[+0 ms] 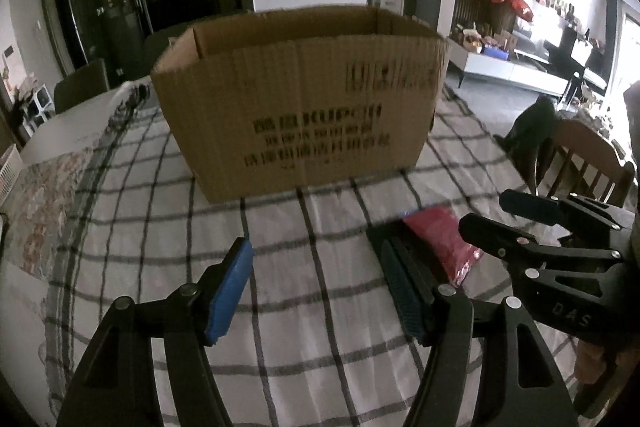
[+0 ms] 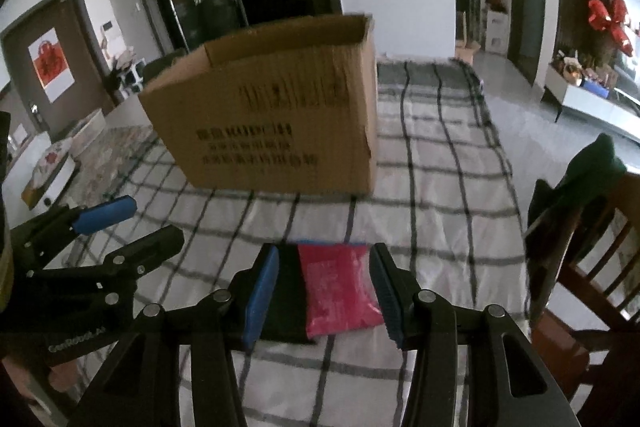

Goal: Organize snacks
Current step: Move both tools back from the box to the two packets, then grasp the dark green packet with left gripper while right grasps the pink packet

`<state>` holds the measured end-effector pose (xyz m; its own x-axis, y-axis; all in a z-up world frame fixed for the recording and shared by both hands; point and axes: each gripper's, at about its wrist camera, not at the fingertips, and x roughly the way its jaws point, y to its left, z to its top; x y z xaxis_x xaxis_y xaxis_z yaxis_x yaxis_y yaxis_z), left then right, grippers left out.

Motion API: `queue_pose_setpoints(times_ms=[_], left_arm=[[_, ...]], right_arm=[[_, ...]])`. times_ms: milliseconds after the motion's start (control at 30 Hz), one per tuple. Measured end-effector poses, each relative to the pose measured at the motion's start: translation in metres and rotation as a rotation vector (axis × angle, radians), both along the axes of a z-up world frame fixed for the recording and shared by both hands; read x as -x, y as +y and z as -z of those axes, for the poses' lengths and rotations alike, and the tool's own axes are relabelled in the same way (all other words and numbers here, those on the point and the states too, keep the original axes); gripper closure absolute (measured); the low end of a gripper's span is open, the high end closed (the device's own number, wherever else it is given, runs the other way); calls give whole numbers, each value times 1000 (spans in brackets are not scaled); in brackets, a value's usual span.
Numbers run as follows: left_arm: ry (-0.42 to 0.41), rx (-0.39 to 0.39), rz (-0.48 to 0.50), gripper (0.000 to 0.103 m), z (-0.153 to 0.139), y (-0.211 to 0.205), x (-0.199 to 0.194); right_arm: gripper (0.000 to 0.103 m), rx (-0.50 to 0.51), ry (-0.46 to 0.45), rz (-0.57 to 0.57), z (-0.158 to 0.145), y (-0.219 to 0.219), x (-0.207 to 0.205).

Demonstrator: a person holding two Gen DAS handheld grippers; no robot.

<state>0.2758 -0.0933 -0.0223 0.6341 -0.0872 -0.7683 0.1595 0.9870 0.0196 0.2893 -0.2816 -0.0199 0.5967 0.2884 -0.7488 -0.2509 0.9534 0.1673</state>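
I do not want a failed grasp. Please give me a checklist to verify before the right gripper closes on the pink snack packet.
1. Right gripper open: ok.
2. Pink snack packet between its fingers: ok.
3. Packet lies flat on the checked cloth: ok.
4. Left gripper open, holding nothing: ok.
5. Cardboard box open on top: ok.
6. Free space inside the box: cannot tell.

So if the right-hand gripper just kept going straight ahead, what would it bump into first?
Most likely the red snack bag, which lies on the checked tablecloth between the open fingers of the right gripper. Beyond it stands the cardboard box. Depth is hard to judge.
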Motion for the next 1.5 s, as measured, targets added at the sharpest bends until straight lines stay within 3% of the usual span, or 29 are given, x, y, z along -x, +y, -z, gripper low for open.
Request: queue_pose_setpoints(times_ms=[733, 833, 933, 1033, 1233, 1500], left_arm=[[135, 10, -38, 37, 46, 0, -14], [144, 11, -41, 37, 49, 0, -15], [147, 10, -41, 37, 51, -1, -15], [147, 13, -39, 37, 51, -2, -15], [136, 27, -17, 37, 47, -10, -12], [151, 72, 33, 37, 47, -33, -15]], right_arm=[[46, 42, 115, -58, 50, 8, -23], [57, 49, 112, -66, 52, 10, -23], [58, 50, 103, -67, 52, 10, -22], [67, 42, 92, -57, 51, 8, -20], [68, 21, 34, 4, 39, -3, -9], [68, 81, -55, 93, 23, -22, 13]])
